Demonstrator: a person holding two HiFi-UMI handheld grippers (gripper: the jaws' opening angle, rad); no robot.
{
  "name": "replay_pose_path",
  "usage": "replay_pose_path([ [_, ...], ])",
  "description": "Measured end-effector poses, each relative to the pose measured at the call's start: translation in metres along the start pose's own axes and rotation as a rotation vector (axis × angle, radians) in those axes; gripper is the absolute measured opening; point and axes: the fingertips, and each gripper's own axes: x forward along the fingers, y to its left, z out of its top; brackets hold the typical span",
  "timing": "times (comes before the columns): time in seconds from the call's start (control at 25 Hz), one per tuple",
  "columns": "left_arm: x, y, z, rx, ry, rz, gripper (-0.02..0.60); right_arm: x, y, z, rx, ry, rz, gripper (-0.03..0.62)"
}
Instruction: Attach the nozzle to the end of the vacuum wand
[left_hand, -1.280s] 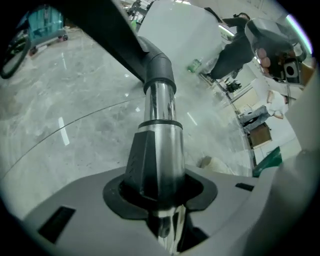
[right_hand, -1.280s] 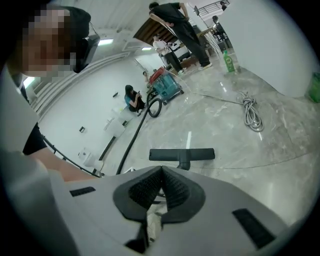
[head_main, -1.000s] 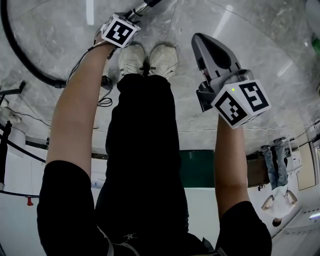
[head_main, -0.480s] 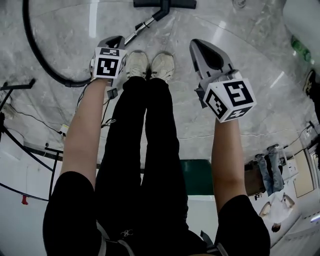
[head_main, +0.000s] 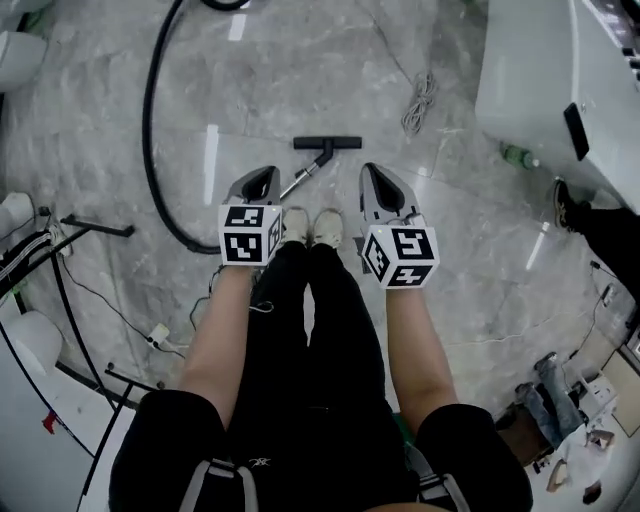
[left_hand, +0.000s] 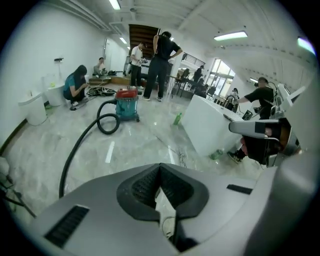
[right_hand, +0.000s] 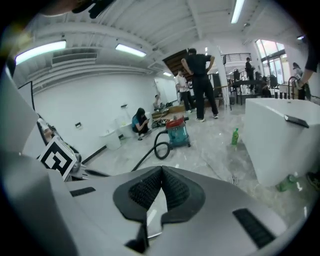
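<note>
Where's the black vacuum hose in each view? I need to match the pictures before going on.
Head view: the black hose curves down the floor at upper left, from the top edge.
Left gripper view: left of centre, trailing from the canister towards the lower left.
Right gripper view: centre, trailing from its loop by the canister towards the lower left.
Shared landmark: the white counter, on the right in all three.

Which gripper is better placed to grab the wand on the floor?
Left, probably: the wand ends beside the left gripper in the head view, farther from the right gripper. Both are shut and empty.
</note>
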Motion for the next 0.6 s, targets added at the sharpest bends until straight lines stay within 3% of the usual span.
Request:
replay_pose_path([
  [0.2,-0.117,-0.027,0.103,-0.122,-0.052,0.007,0.008,-0.084,0.028,0.127,0.084,-0.144,-0.034,0.014],
  [0.4,-0.221,-0.065,0.207,-0.001,-0.206,0.005,0.008,-0.148,0.08,0.237,0.038,-0.311,0.075,0.012],
  [0.6,-0.298,-0.116,0.259,0.101,-0.315,-0.035,0.008,-0.21,0.108,0.304,-0.011,-0.393,0.052,0.012],
])
